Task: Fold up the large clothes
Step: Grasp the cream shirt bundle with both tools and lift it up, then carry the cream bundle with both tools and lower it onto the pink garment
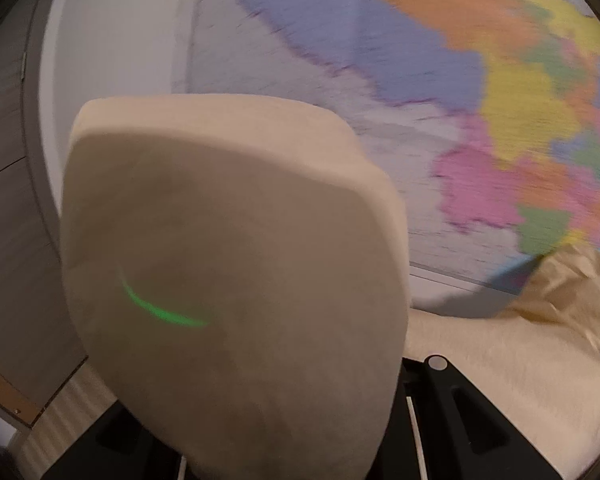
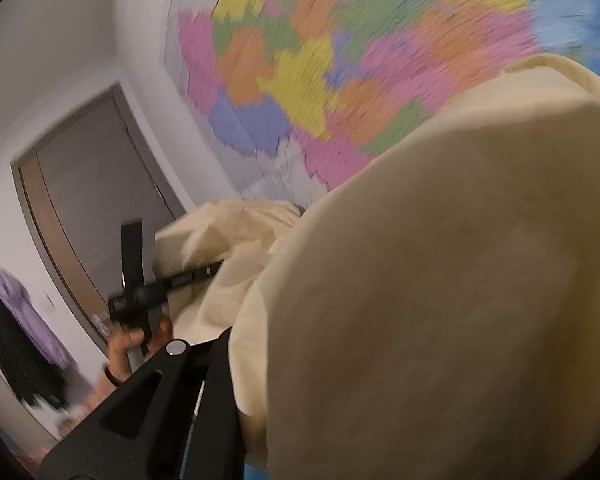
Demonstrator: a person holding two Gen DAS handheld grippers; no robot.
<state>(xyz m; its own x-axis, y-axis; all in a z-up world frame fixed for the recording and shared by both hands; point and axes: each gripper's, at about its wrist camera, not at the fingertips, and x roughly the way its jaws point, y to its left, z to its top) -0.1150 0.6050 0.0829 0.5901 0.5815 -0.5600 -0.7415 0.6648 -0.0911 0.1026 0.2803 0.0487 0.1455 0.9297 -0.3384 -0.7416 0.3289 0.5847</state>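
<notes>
Home bedroom, as I see it thru my wrist cams: big coloured wall map (image 2: 300, 80), grey door (image 2: 100, 184), clothes hung on wall (image 2: 24, 328), cream bedding (image 1: 500, 360).

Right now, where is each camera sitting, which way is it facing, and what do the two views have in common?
Left wrist: sits on the left gripper, faces a coloured wall map with a grey door at left; beige cloth draped over its fingers fills the middle; only black gripper parts show.
Right wrist: sits on the right gripper, faces the wall map and door; the same cloth covers its right half. The other gripper and the hand holding it show at left.
Shared: map, door, beige cloth.
</notes>
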